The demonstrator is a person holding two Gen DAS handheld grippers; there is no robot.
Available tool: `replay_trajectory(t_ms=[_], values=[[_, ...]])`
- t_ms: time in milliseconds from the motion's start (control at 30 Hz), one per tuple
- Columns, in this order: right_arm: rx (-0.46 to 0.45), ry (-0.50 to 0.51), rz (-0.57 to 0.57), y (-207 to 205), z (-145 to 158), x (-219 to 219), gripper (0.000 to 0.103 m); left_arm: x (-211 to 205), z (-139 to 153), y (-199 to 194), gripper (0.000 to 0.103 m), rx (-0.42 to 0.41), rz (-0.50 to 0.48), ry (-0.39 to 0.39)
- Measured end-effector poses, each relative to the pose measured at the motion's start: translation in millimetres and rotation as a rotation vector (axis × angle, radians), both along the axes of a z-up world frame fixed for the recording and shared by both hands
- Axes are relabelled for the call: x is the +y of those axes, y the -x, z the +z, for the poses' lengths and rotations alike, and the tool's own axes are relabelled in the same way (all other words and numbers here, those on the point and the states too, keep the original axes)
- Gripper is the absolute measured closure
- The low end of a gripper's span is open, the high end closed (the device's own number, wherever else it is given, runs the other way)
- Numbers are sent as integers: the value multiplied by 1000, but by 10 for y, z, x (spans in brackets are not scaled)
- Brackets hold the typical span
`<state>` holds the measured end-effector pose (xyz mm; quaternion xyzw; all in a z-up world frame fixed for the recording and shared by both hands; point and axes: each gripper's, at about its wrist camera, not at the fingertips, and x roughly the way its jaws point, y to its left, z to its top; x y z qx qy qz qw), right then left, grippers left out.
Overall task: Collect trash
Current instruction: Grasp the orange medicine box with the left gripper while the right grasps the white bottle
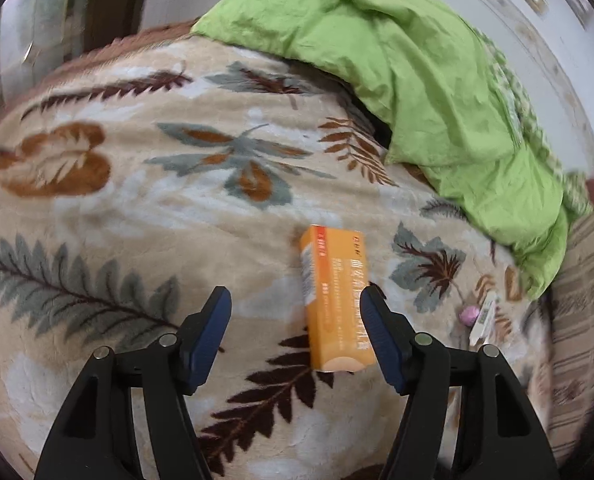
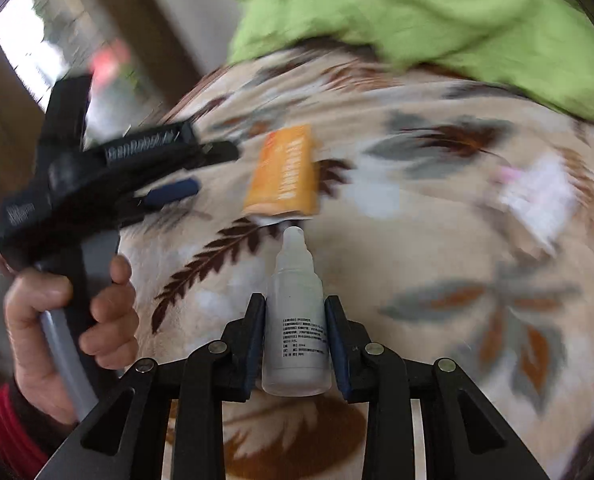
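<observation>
Your left tongs (image 1: 295,304): spread wide, empty | orange box (image 1: 335,300) on the blanket (image 1: 137,200), long axis along the tongs, hard against the right-hand finger, so shift right | your right tongs (image 2: 295,312): clamped on white bottle (image 2: 295,320), farther off.

Left tongs (image 1: 295,300) spread wide; right tongs (image 2: 295,308) clamped (jaws nearly parallel), left hand (image 2: 57,320) gripping its handle.
</observation>
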<state>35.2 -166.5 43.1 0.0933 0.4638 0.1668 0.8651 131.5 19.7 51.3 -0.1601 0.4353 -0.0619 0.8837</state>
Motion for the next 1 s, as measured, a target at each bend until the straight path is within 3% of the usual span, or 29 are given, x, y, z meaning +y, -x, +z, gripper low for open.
replay_trajectory(t_ms=[67, 200, 300, 467, 500, 567, 667, 767, 833, 1000], values=[[-47, 35, -142, 180, 97, -173, 71, -157, -6, -24, 34, -5, -19, -61], [-31, -11, -325, 327, 37, -392, 71, -445, -59, -96, 34, 2, -50, -166], [-11, -32, -374, 319, -54, -442, 71, -570, -141, -153, 34, 2, -35, -269], [-62, -35, -402, 270, -78, -451, 71, -599, -223, -242, 35, 1, -47, -274], [-67, -40, -406, 269, -74, -466, 71, -617, -214, -238, 43, -13, -54, -284], [-76, -37, -405, 252, -66, -476, 71, -625, -203, -230, 57, -21, -67, -264], [-94, -33, -417, 277, -65, -480, 71, -607, -196, -218, 58, -18, -79, -244], [-114, -18, -421, 299, -37, -490, 71, -485, -203, -219, 59, 3, -74, -171], [-127, -17, -427, 318, -17, -508, 71, -395, -196, -215, 75, 11, -66, -124], [-145, -11, -438, 360, 14, -507, 71, -276, -193, -199, 78, 20, -69, -50]])
